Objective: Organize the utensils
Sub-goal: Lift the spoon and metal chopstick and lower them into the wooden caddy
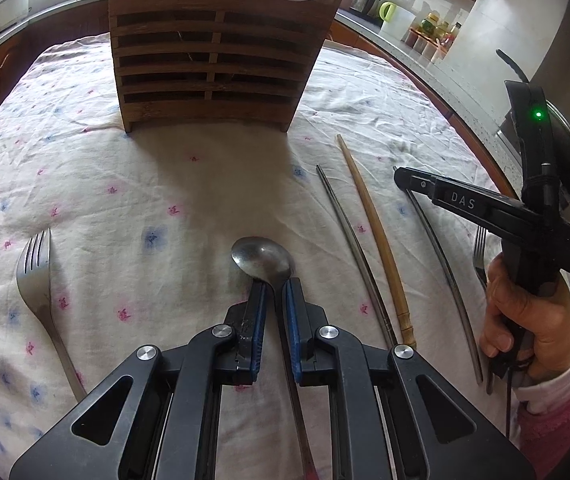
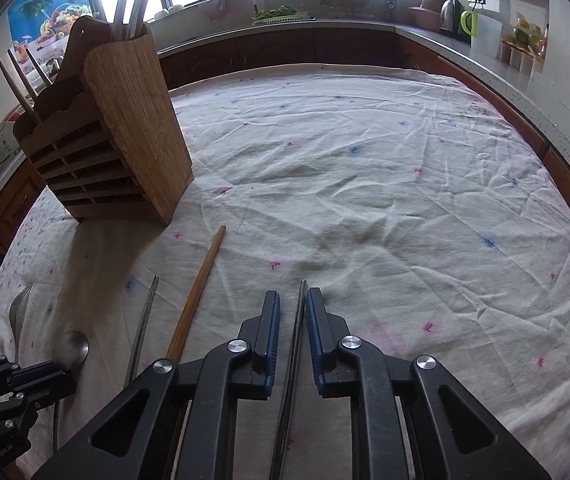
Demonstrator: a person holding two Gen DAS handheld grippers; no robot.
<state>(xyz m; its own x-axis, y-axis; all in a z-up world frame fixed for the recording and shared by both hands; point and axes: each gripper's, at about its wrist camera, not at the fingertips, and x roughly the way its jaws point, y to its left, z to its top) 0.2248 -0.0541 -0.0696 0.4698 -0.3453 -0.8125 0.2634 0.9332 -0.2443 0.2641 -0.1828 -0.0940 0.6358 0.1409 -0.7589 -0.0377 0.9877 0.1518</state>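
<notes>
A metal spoon (image 1: pixel 263 258) lies on the flowered cloth, and my left gripper (image 1: pixel 275 286) is shut on its neck just behind the bowl. My right gripper (image 2: pixel 293 296) is shut on a thin metal chopstick (image 2: pixel 300 320) that runs back between its blue pads. In the left wrist view the right gripper (image 1: pixel 403 178) sits low at the right, over that chopstick (image 1: pixel 441 248). The slatted wooden utensil holder (image 1: pixel 221 52) stands upright at the back with several utensils in it. In the right wrist view the holder (image 2: pixel 125 140) is at the far left.
A fork (image 1: pixel 37 276) lies at the left. A second metal chopstick (image 1: pixel 349 240) and a wooden chopstick (image 1: pixel 373 232) lie between the grippers. Another fork (image 1: pixel 479 252) shows behind a hand (image 1: pixel 525 320) in a pink sleeve. Kitchen counters with kettles and jars ring the table.
</notes>
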